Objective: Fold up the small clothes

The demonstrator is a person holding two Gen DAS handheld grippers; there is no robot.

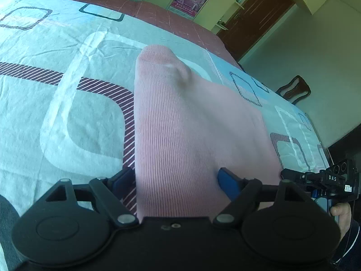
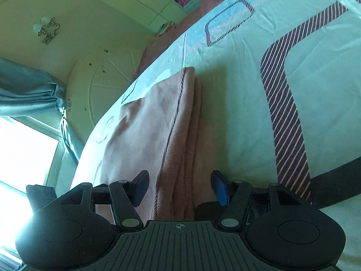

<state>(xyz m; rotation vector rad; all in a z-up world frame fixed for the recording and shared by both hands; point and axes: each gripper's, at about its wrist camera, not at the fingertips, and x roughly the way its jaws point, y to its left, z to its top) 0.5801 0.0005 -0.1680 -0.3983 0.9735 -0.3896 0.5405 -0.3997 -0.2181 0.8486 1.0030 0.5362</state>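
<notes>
A pink ribbed garment [image 1: 180, 124] lies folded on the patterned bedsheet [image 1: 56, 67]. In the left wrist view my left gripper [image 1: 176, 180] is open, its jaws spread to either side of the garment's near edge, which runs between them. In the right wrist view the same garment [image 2: 167, 135] shows as stacked layers with a dark stitched hem. My right gripper [image 2: 180, 187] is open, its jaws astride the near end of the folded layers. The right gripper also shows at the far right of the left wrist view [image 1: 320, 180].
The bed carries a pale blue sheet with striped maroon squares [image 2: 286, 117]. A dark wooden door [image 1: 255, 15] and a chair [image 1: 293, 89] stand beyond the bed. A curtain [image 2: 33, 90] and bright window [image 2: 22, 153] lie on the other side.
</notes>
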